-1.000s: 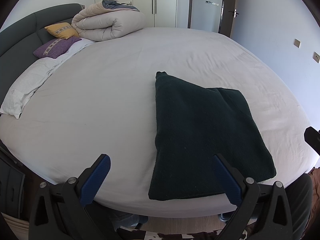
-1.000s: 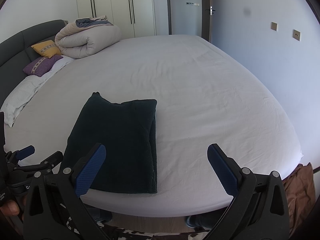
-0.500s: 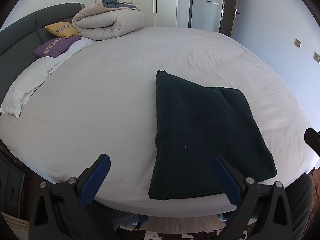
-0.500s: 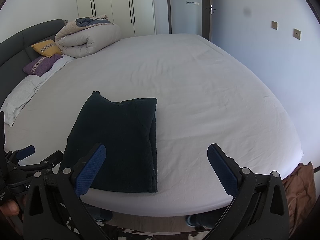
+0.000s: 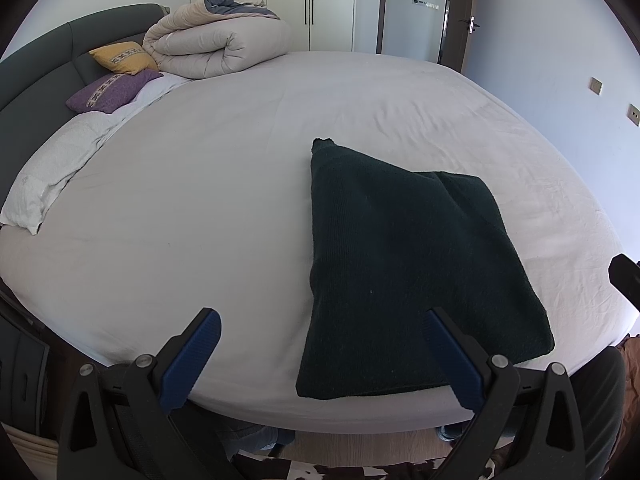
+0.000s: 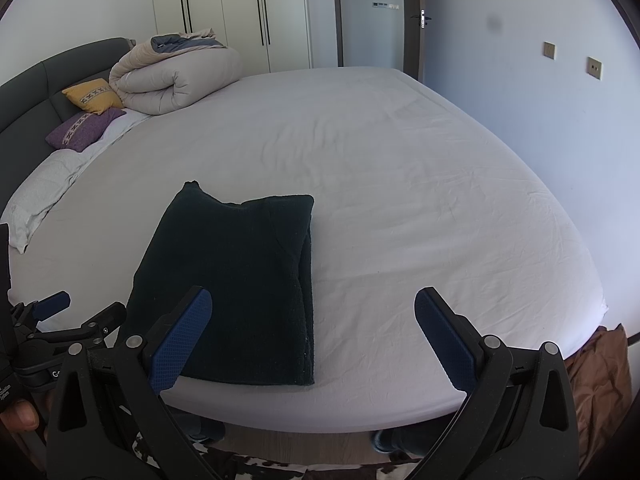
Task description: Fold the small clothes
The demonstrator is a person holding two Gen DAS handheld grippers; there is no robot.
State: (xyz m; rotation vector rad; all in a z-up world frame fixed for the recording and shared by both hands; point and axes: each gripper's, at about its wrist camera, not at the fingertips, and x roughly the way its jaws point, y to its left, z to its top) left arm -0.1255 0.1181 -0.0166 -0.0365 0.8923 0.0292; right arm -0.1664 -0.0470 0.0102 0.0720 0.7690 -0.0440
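A dark green knitted garment (image 5: 404, 264) lies folded in a neat rectangle on the white bed sheet (image 5: 208, 184), close to the near edge. It also shows in the right wrist view (image 6: 240, 284). My left gripper (image 5: 320, 354) is open and empty, held off the near edge of the bed, left of the garment's near end. My right gripper (image 6: 314, 338) is open and empty, off the near edge at the garment's right side. The left gripper also shows at the left edge of the right wrist view (image 6: 80, 312).
A rolled beige duvet (image 5: 216, 44), a yellow cushion (image 5: 122, 56) and a purple cushion (image 5: 112, 90) sit at the far left by the dark headboard. A white pillow (image 5: 52, 168) lies at the left. A wall (image 6: 560, 120) runs along the right.
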